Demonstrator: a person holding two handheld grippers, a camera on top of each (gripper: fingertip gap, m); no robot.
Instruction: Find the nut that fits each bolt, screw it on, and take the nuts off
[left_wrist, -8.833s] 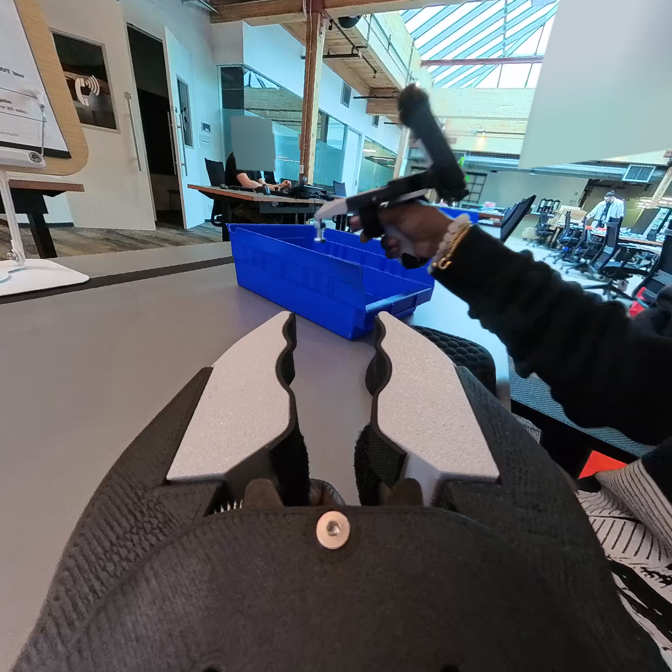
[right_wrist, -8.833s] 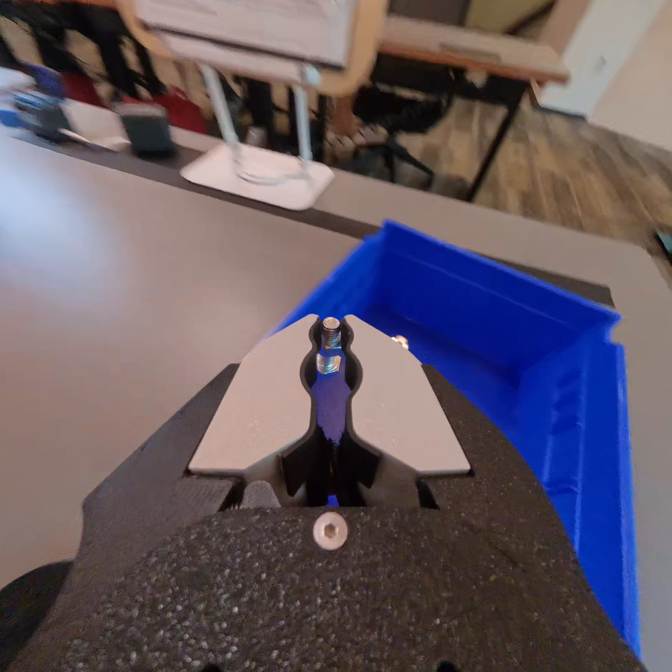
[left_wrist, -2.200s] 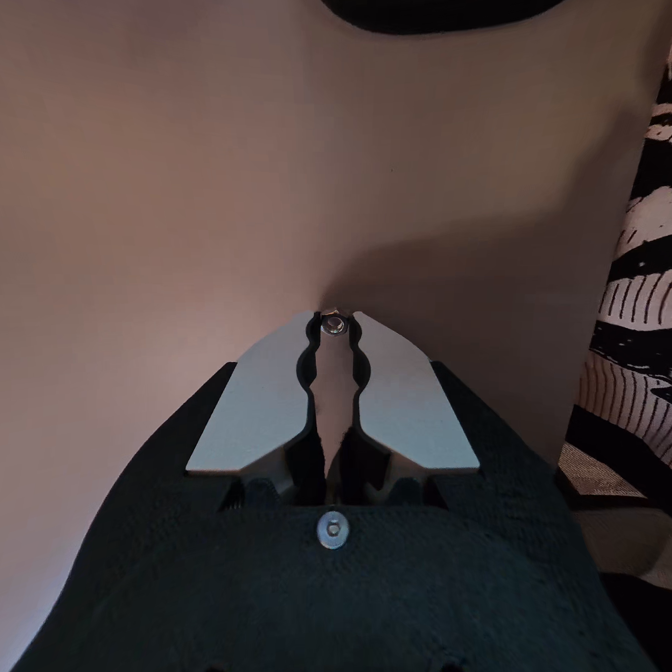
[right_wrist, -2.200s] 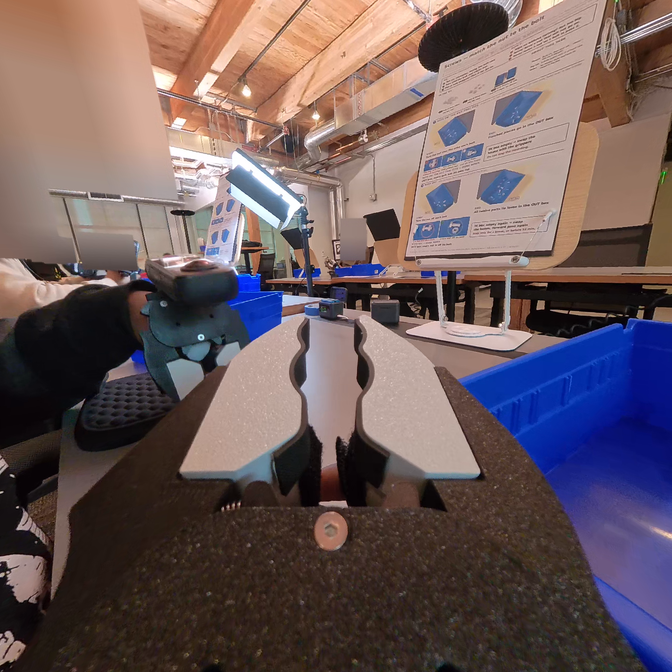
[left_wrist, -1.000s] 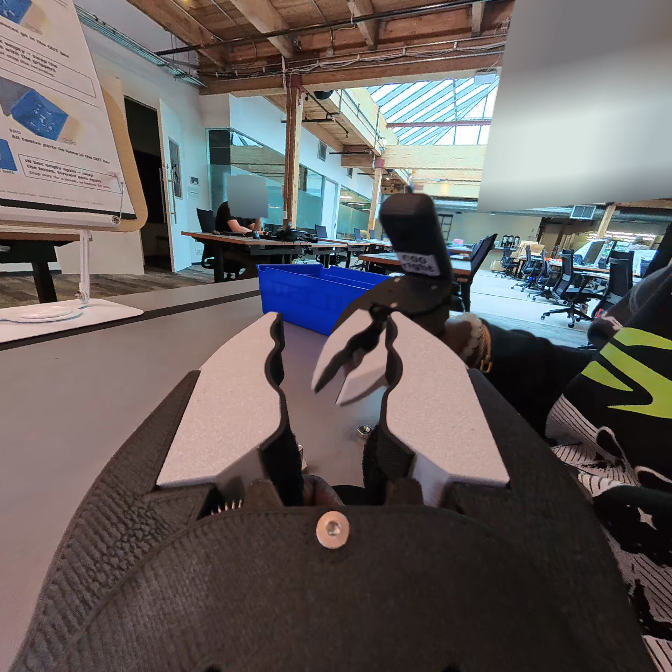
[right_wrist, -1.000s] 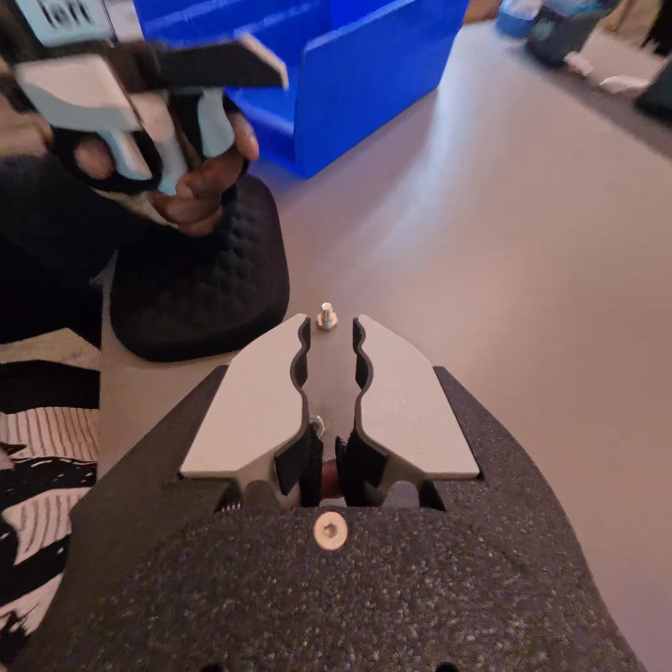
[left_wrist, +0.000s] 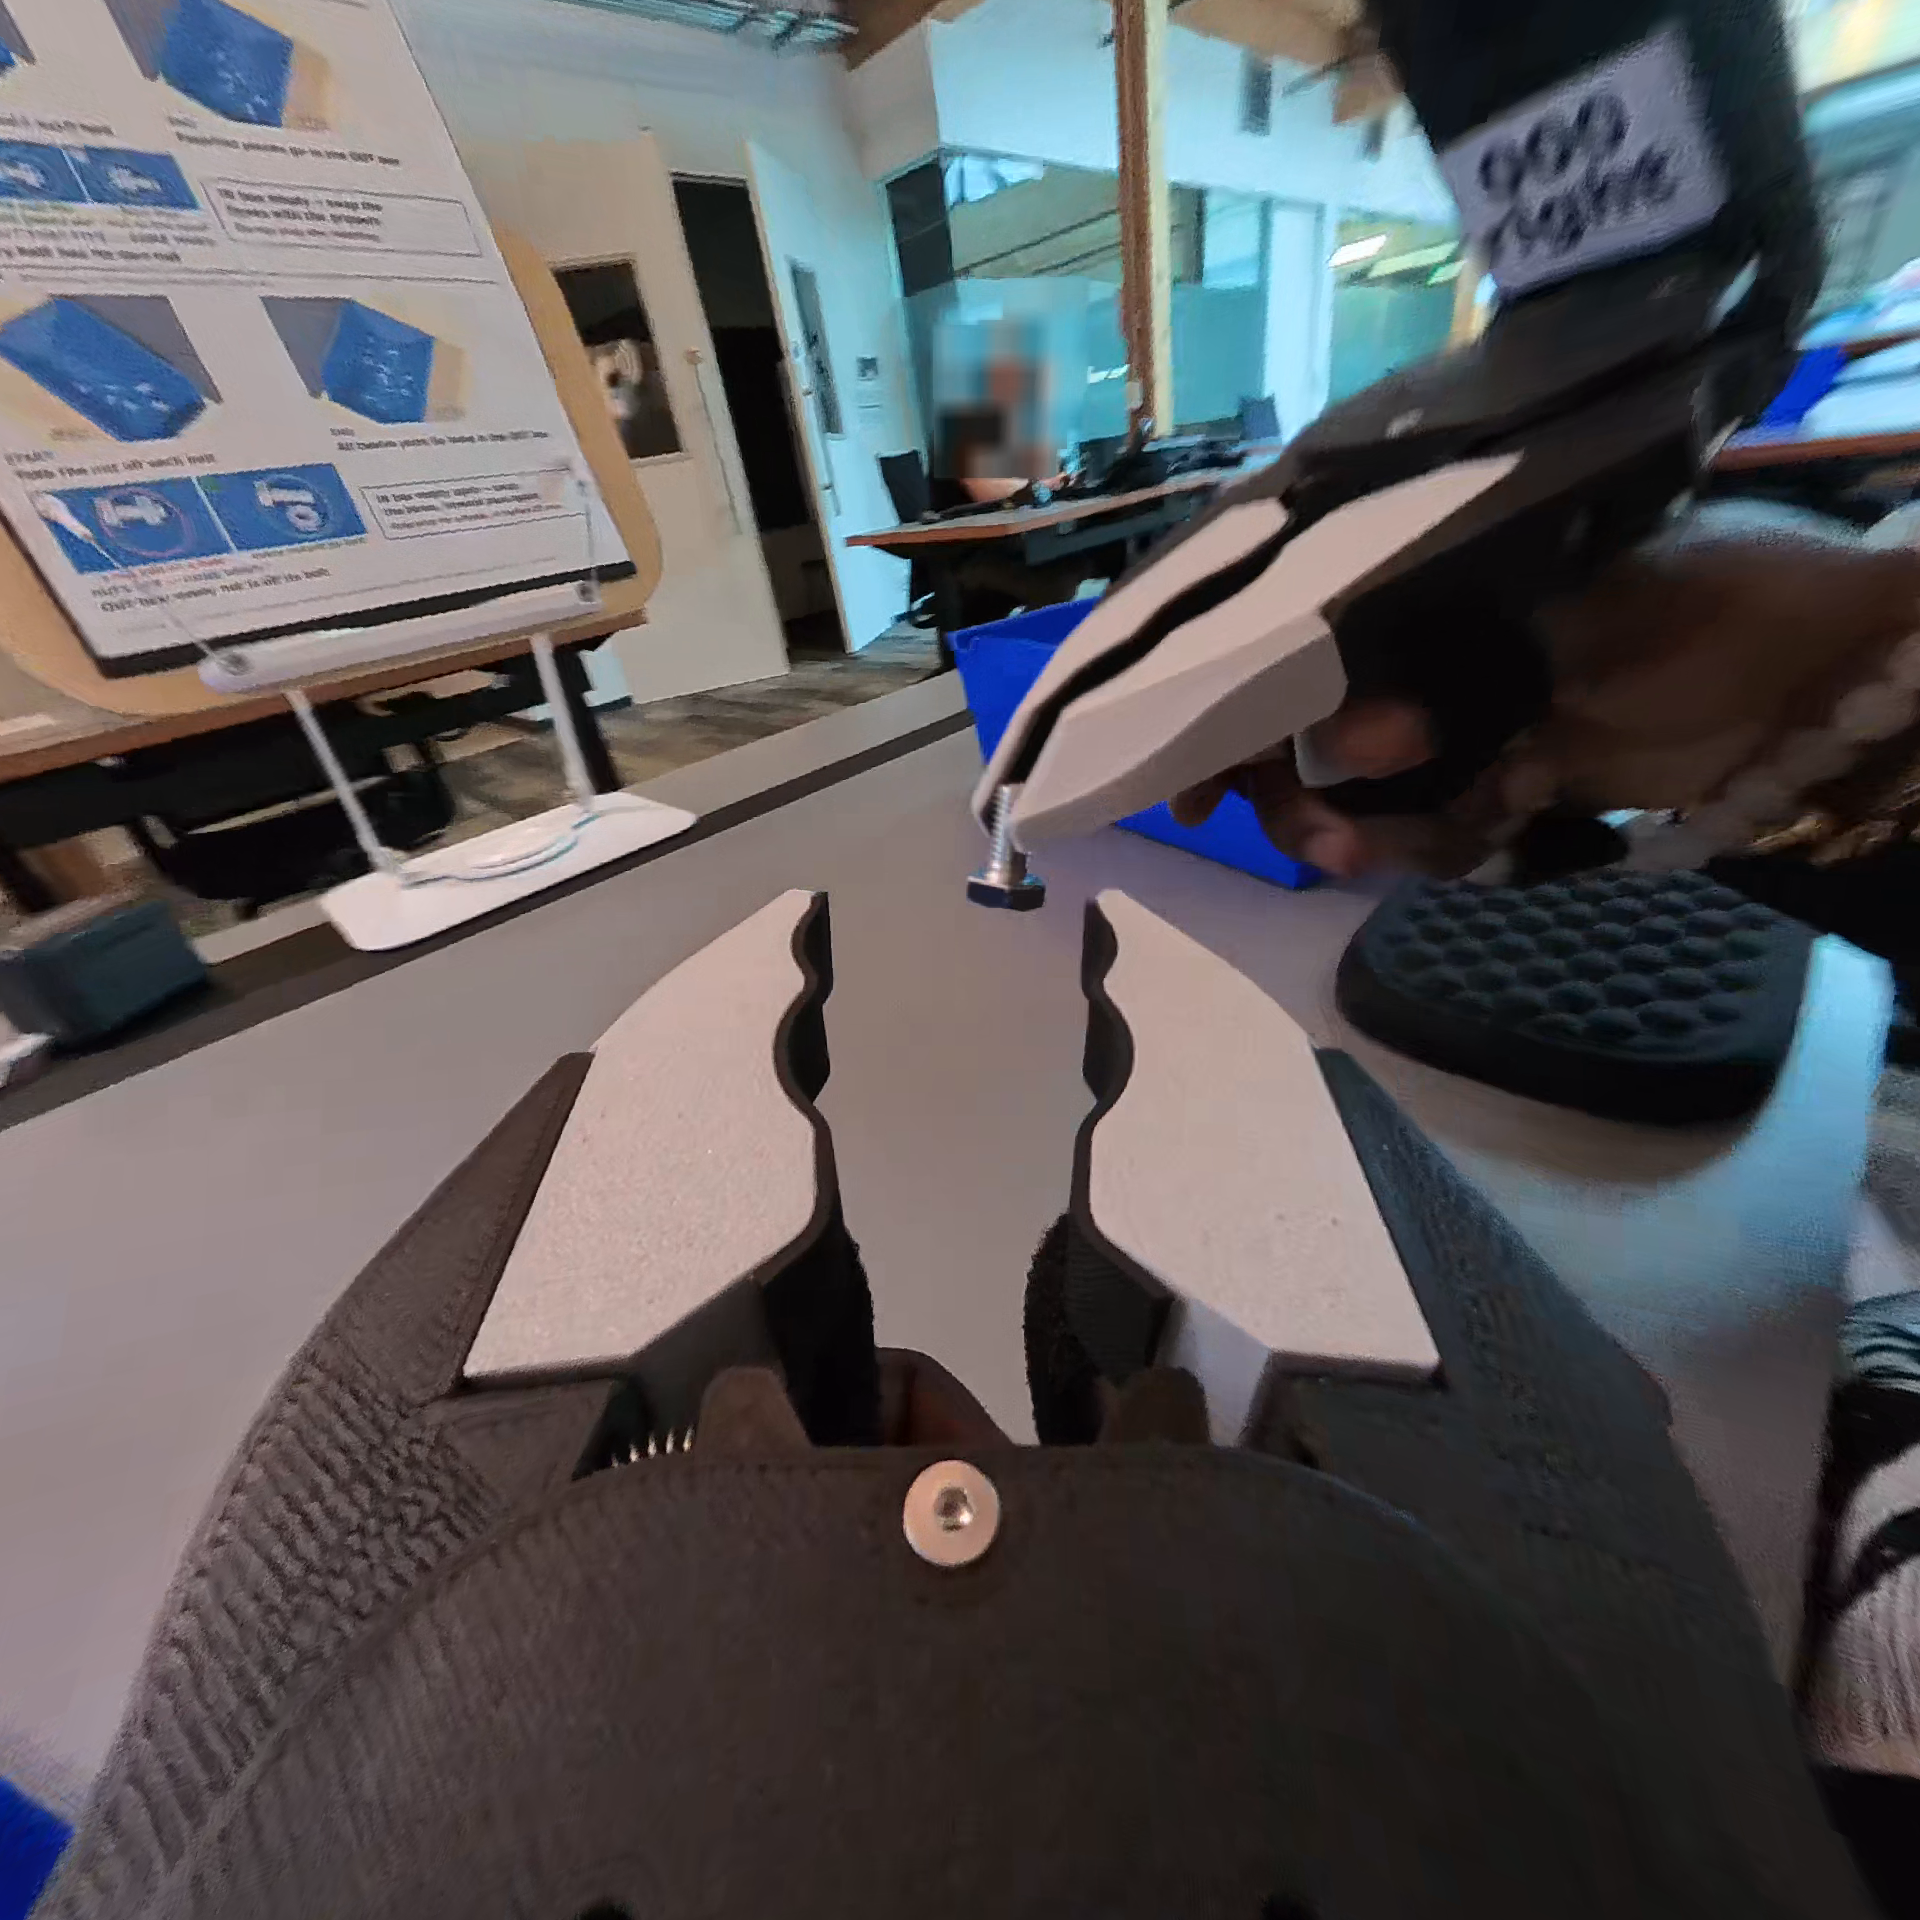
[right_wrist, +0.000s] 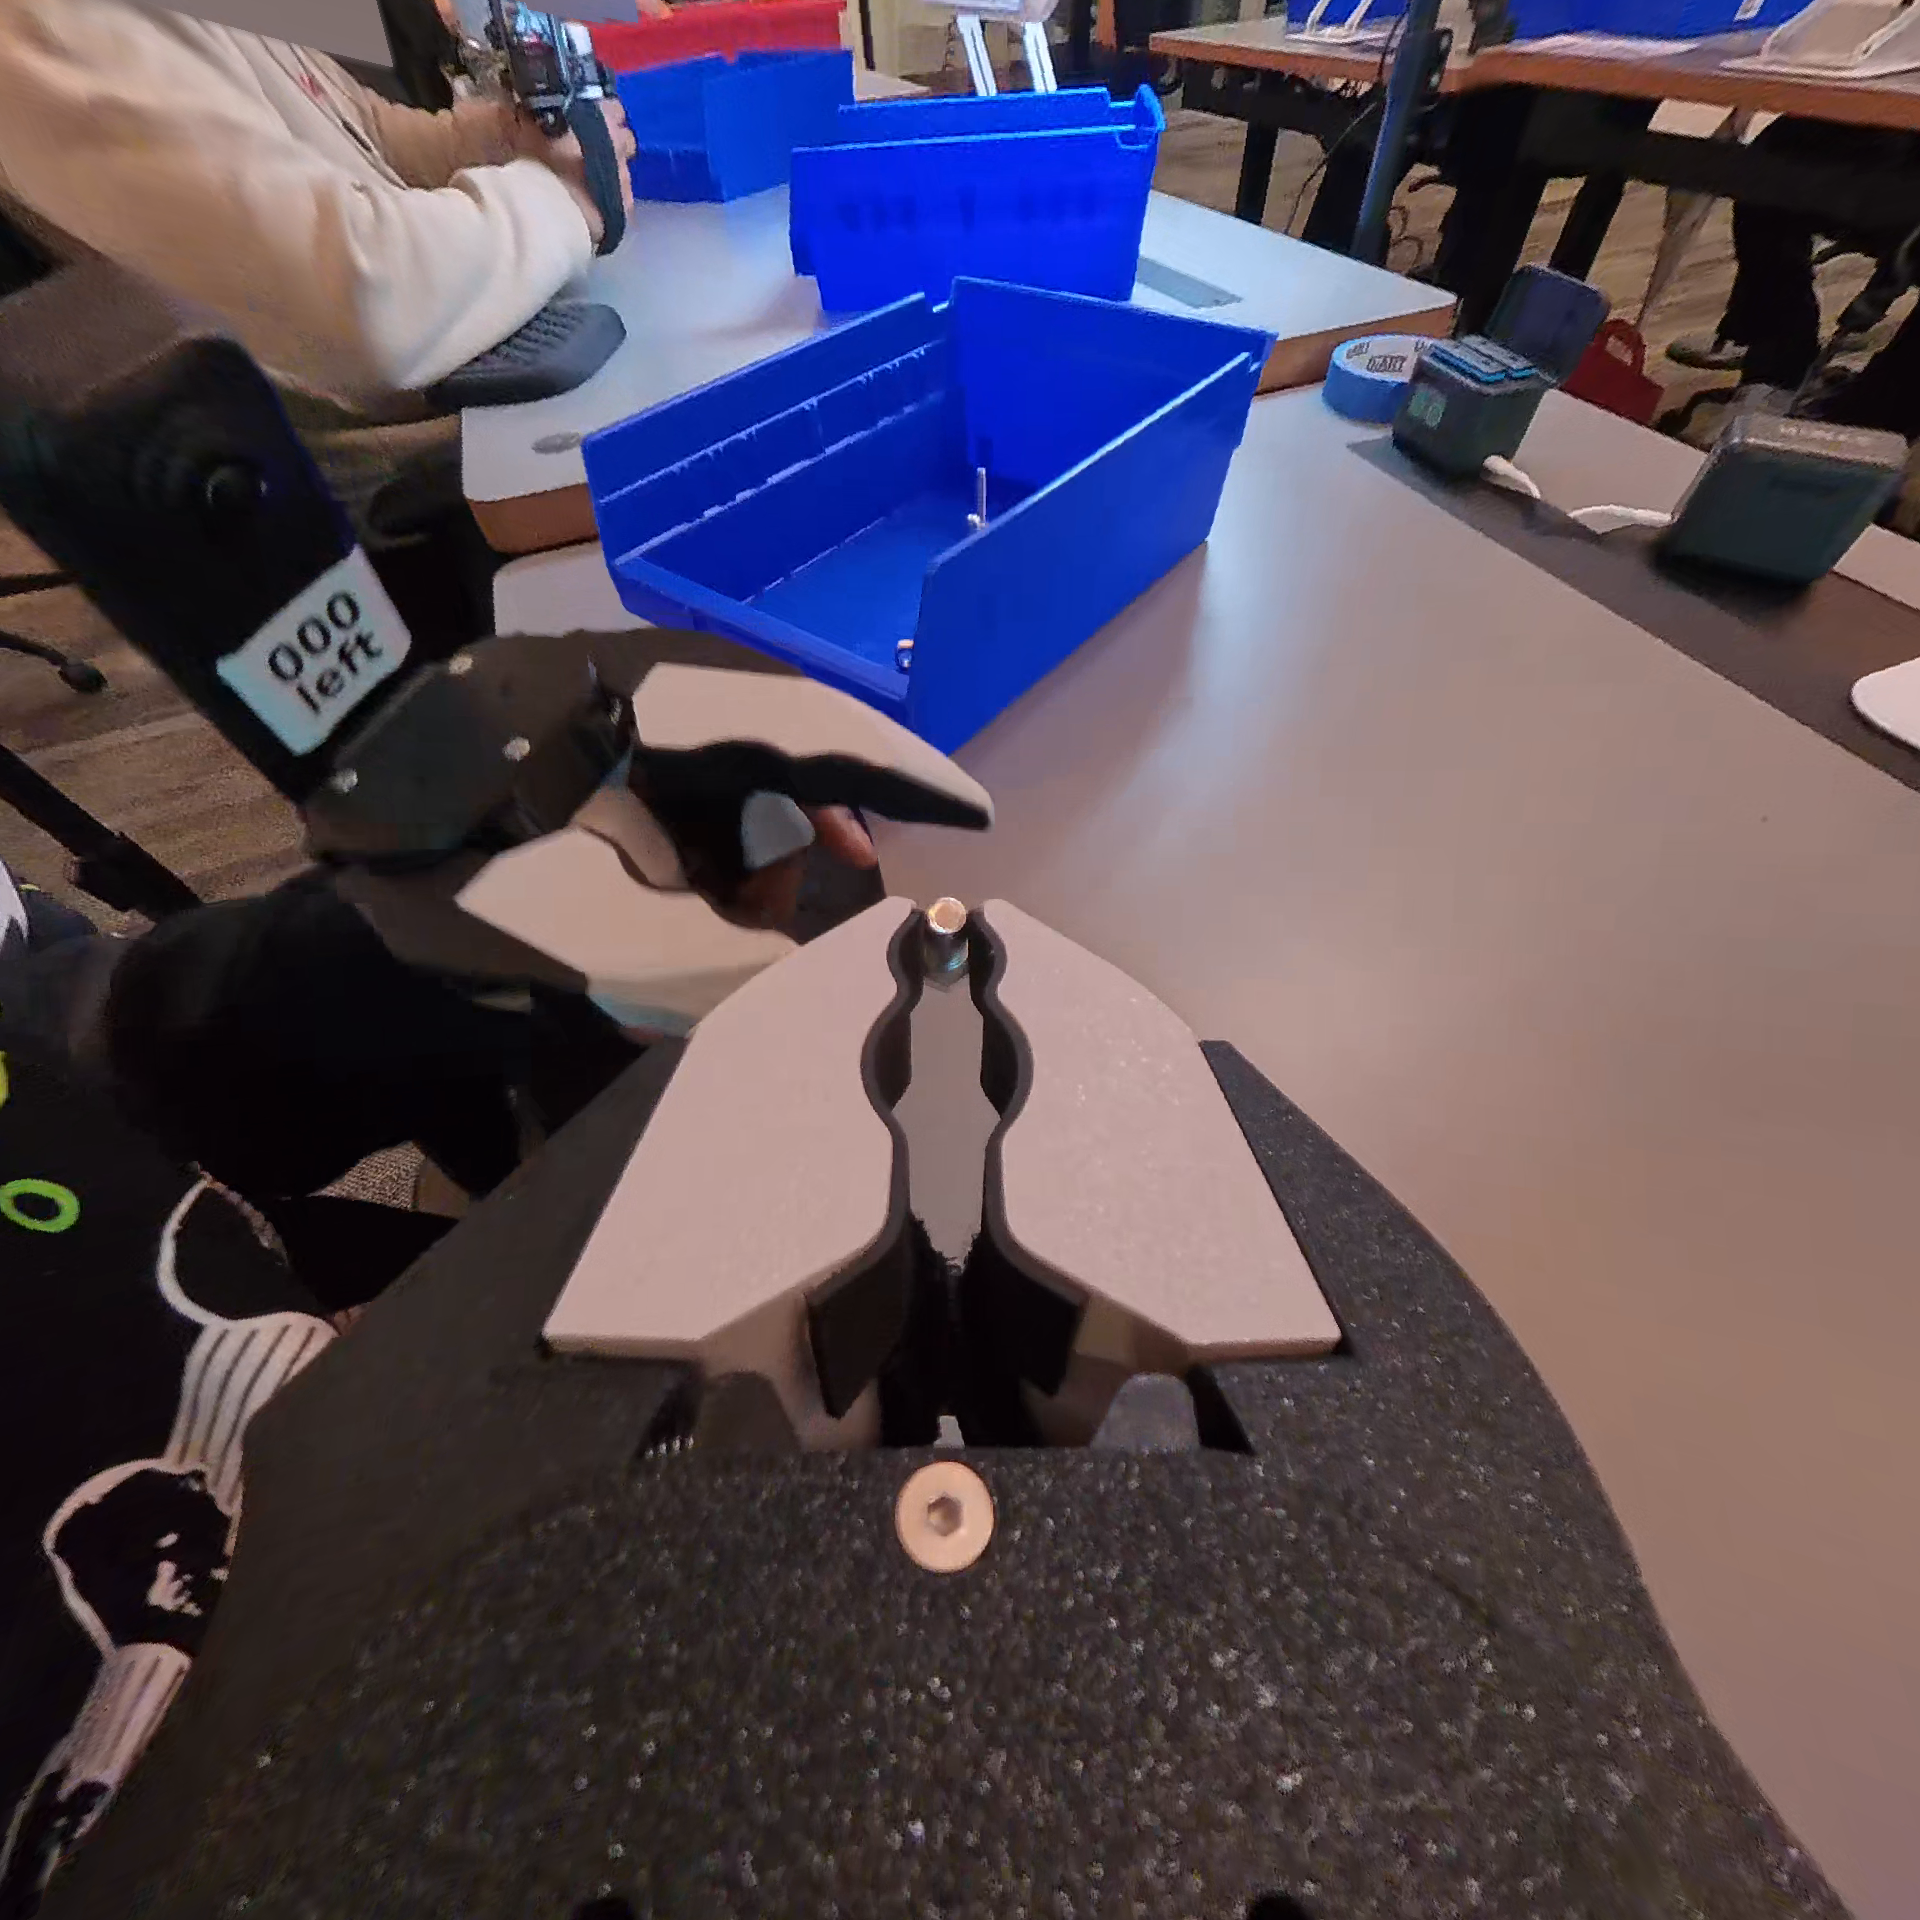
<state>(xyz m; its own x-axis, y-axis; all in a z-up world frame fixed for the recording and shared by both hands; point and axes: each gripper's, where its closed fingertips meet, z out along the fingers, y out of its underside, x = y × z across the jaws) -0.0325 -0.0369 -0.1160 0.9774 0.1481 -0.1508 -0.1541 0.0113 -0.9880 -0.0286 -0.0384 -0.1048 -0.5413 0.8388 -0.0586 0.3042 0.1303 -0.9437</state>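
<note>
Instruction board on stand, black pad — blue tape roll.

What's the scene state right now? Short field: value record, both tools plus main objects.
right tool: shut on a silver bolt by its threaded shank, hex head hanging down
left tool: open, nothing between its fingers, just below and near the bolt
bolt height: lifted clear of the grey table
blue bin: on the table beyond the tools, one long bolt inside
black pad: on the table edge, right side
</note>
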